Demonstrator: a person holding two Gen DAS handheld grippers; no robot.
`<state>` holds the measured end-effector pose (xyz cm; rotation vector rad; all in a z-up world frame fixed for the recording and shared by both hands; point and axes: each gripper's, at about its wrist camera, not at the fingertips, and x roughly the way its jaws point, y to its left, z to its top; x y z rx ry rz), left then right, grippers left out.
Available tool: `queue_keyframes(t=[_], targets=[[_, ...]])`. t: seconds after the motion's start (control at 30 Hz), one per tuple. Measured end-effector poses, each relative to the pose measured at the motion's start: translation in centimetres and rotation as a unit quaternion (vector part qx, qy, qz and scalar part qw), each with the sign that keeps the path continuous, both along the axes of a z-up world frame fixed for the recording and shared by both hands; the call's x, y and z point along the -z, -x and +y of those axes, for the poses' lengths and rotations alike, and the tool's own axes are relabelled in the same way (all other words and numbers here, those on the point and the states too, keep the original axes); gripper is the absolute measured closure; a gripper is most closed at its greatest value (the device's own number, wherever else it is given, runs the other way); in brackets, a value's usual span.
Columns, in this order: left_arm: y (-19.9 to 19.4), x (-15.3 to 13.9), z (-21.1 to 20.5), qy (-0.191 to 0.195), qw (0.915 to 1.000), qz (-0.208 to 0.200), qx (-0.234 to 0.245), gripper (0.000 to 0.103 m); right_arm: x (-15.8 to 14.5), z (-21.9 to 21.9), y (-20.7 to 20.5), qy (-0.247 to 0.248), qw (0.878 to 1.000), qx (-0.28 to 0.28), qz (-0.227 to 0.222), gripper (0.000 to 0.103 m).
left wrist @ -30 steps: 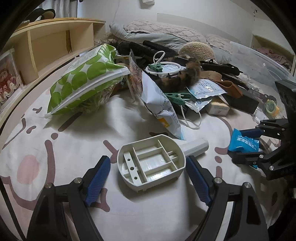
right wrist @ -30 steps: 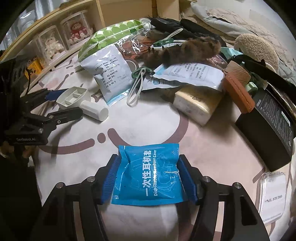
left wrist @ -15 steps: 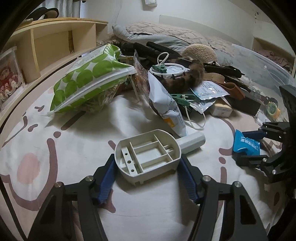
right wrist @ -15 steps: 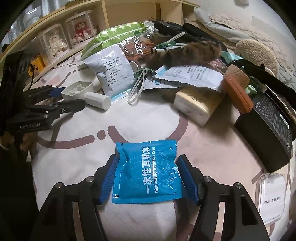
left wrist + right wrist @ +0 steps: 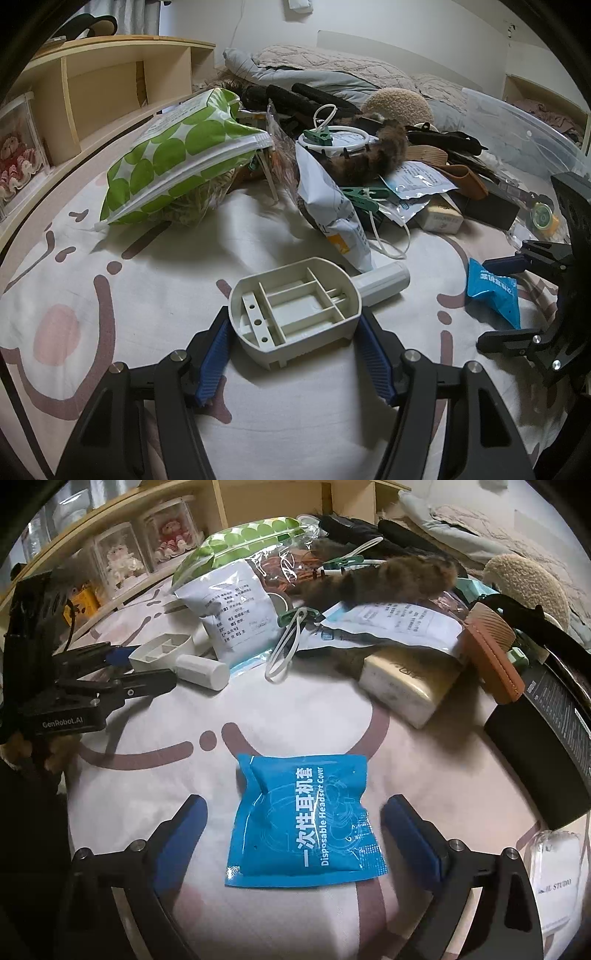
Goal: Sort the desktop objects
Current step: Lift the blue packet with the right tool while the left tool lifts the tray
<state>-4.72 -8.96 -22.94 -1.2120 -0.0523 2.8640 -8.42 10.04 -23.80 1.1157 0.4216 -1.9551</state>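
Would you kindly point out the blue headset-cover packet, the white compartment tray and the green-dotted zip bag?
blue headset-cover packet point(image 5: 306, 819), right wrist view, middle of its printed face.
white compartment tray point(image 5: 295, 310), left wrist view, its central compartment.
green-dotted zip bag point(image 5: 173, 151), left wrist view, its dotted side.

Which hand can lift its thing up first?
Left. The left gripper pinches the white tray. The right gripper is opening, with the blue packet lying loose on the sheet.

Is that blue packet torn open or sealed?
Sealed, as far as shows: the blue packet lies flat and puffy on the bedsheet, edges intact.
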Motion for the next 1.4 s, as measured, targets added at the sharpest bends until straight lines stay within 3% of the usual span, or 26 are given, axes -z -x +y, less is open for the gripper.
queue_keyframes(t=[0.07,0.13,0.2,0.23,0.3,0.6,0.73,1.4], targets=[[0.0,0.0,0.0,0.0,1.0,0.0,-0.001,0.038,0.0,0.0,0.1,0.002,1.0,0.004,-0.002,0.007],[0.0,0.0,0.0,0.002,1.0,0.0,-0.001,0.038,-0.1,0.2,0.3,0.006,1.0,0.011,-0.003,0.015],[0.0,0.0,0.0,0.002,1.0,0.0,-0.003,0.038,-0.4,0.7,0.7,0.016,0.999,0.028,-0.005,0.038],[0.0,0.0,0.0,0.001,1.0,0.0,-0.003,0.038,-0.5,1.1,1.1,0.022,0.999,0.038,-0.01,0.04],[0.0,0.0,0.0,0.001,1.0,0.0,-0.004,0.038,-0.7,1.4,1.5,0.037,0.998,0.047,-0.025,0.04],[0.4,-0.2,-0.5,-0.021,0.9997,0.003,-0.008,0.032,-0.8,1.2,1.0,0.035,0.999,0.029,-0.013,0.04],[0.5,-0.4,-0.6,-0.032,0.9994,0.007,-0.009,0.037,-0.8,1.6,1.0,0.037,0.999,0.028,-0.013,0.04],[-0.2,-2.0,-1.1,-0.032,0.9988,0.031,-0.022,0.038,-2.0,2.8,1.3,0.054,0.997,0.049,-0.003,0.04]])
